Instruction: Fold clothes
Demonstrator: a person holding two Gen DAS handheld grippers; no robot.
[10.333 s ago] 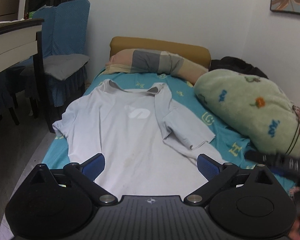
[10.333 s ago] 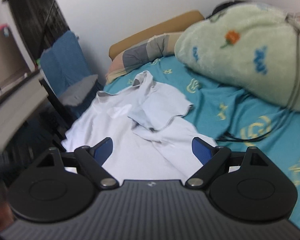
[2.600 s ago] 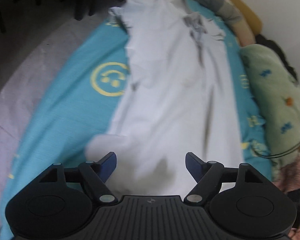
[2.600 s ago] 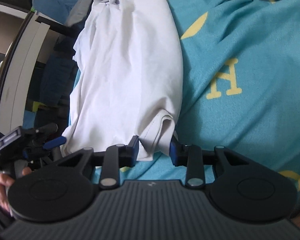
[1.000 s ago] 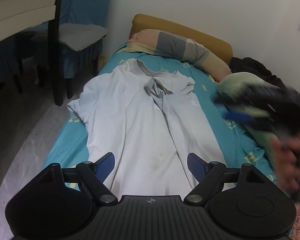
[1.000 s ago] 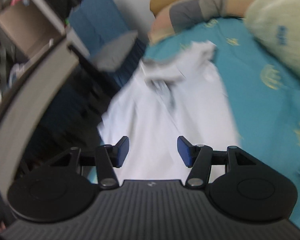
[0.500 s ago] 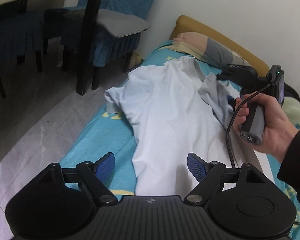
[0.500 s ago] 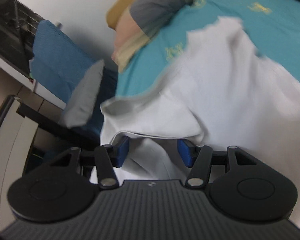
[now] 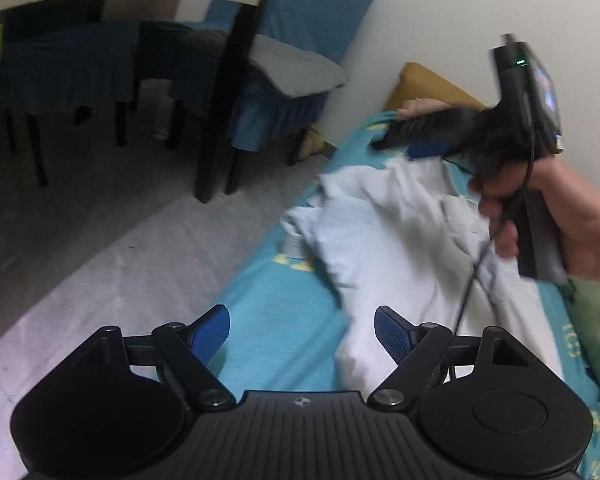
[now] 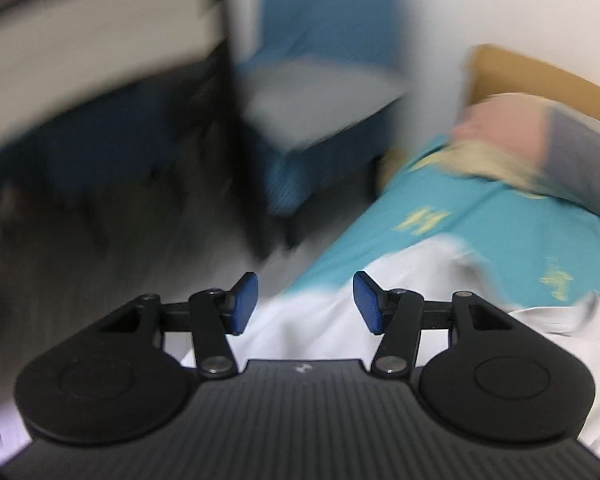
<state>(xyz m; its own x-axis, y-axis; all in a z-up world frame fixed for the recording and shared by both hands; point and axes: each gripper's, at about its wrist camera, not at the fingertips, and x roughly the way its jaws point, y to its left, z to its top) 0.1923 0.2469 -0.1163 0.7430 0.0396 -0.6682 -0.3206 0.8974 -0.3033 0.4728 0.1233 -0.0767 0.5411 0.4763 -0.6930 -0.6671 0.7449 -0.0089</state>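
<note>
Both of my grippers, left and right, have their jaws apart and hold nothing. One side of the white shirt on the bed looks folded over; I judge the near sleeve and the crosswise folds are left.

The turquoise bedsheet carries yellow printed marks ahead of the right hand-held gripper, too blurred to read. A small emblem sits on each gripper body; no words legible anywhere.
</note>
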